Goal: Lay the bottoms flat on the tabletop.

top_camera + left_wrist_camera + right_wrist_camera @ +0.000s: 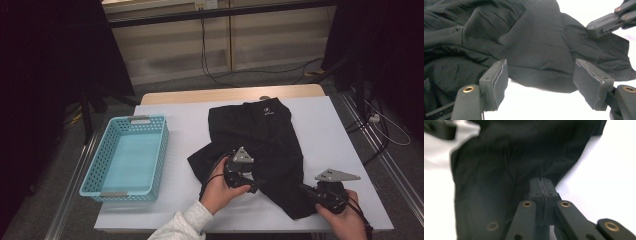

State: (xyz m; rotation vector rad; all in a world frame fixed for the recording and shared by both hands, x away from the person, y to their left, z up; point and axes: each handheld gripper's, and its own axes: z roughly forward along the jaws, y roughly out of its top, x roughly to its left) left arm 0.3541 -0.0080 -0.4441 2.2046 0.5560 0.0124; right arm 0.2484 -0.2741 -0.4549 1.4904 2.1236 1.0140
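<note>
Black garment (265, 150) lies mid-table, long axis near-to-far; right tool (303, 189) is clamped shut on its near right hem, left tool (251, 186) gapes open at the near left edge, holding nothing, so left grabs next.

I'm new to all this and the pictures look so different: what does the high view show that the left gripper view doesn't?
The high view alone takes in the turquoise basket left of the black garment, the whole white table, the person's hands and the floor cables beyond. The left gripper view alone gives a close look along the left gripper, jaws apart with a garment edge and bare table between them. Both share the black garment and the right gripper, which in the high view sits at the garment's near corner.
</note>
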